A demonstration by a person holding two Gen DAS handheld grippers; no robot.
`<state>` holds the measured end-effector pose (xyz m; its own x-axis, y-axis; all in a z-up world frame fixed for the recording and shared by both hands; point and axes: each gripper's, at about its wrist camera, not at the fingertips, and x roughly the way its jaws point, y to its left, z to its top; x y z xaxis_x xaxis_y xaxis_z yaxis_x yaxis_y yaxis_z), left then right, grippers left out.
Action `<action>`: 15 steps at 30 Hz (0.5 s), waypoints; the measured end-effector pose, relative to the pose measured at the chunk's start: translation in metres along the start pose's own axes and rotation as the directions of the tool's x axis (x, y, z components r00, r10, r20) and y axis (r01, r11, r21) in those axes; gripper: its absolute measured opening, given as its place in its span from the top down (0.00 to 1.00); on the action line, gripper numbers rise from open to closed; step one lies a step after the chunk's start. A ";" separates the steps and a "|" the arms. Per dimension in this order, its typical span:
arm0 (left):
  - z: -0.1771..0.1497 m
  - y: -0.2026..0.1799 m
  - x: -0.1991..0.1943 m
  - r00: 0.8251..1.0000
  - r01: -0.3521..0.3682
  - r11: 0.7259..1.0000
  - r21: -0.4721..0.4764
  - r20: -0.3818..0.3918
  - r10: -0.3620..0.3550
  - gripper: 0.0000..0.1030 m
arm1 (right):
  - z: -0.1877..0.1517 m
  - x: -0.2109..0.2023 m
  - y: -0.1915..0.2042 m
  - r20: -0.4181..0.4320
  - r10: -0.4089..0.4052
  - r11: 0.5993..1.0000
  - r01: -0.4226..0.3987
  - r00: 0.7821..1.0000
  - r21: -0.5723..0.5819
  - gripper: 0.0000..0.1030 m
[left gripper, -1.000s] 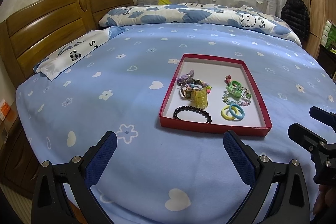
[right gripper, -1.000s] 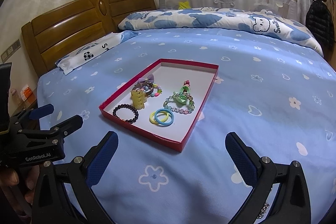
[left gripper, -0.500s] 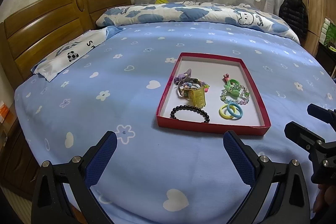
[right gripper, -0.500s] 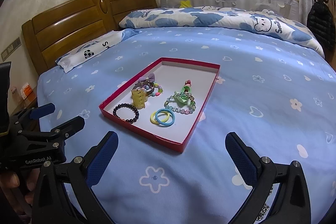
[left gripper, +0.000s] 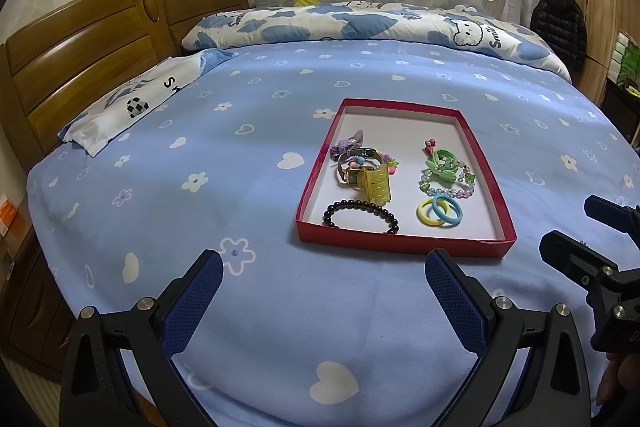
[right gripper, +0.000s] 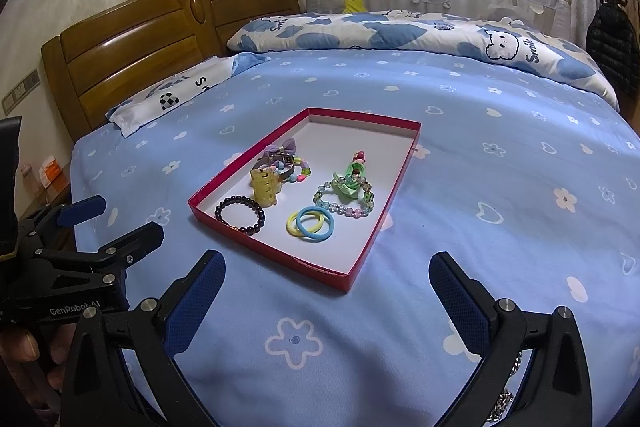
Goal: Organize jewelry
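Note:
A red tray (left gripper: 404, 244) (right gripper: 276, 251) lies on the blue bed. In it are a black bead bracelet (left gripper: 362, 211) (right gripper: 240, 215), a yellow hair clip (left gripper: 377, 183) (right gripper: 264, 185), a watch with a purple bow (left gripper: 352, 151), yellow and blue hair rings (left gripper: 439, 212) (right gripper: 311, 223), and a green hair tie on a clear bead bracelet (left gripper: 446, 173) (right gripper: 346, 193). My left gripper (left gripper: 322, 293) is open and empty, short of the tray's near edge. My right gripper (right gripper: 326, 297) is open and empty, near the tray's front corner. A silver chain (right gripper: 506, 397) hangs by the right gripper's lower right.
A wooden headboard (left gripper: 80, 51) and a pillow (left gripper: 132, 103) stand at the left. A rolled quilt (left gripper: 380, 27) lies along the far side, with a bed rail behind. A black jacket (left gripper: 558, 27) hangs at the right. A nightstand (right gripper: 44, 179) sits left of the bed.
Both grippers have drawn back and risen slightly; the tray looks a little smaller and farther. The jaws stayed open. Nothing in the tray moved.

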<state>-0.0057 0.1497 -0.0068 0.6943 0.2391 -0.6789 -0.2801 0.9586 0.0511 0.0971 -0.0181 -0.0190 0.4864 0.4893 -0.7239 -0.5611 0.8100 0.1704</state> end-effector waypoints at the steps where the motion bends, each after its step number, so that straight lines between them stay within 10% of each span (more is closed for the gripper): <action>1: 0.000 0.000 0.000 1.000 0.000 1.000 0.000 0.000 0.000 0.01 | 0.000 0.000 0.000 0.000 0.000 1.000 0.000 1.000 0.000 0.00; 15: 0.000 0.001 0.002 1.000 -0.004 1.000 -0.001 0.002 0.004 0.01 | 0.001 0.000 0.000 0.006 -0.001 1.000 0.001 1.000 0.001 0.00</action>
<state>-0.0045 0.1513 -0.0080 0.6943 0.2434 -0.6773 -0.2839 0.9574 0.0531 0.0979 -0.0178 -0.0177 0.4908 0.4901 -0.7204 -0.5598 0.8110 0.1703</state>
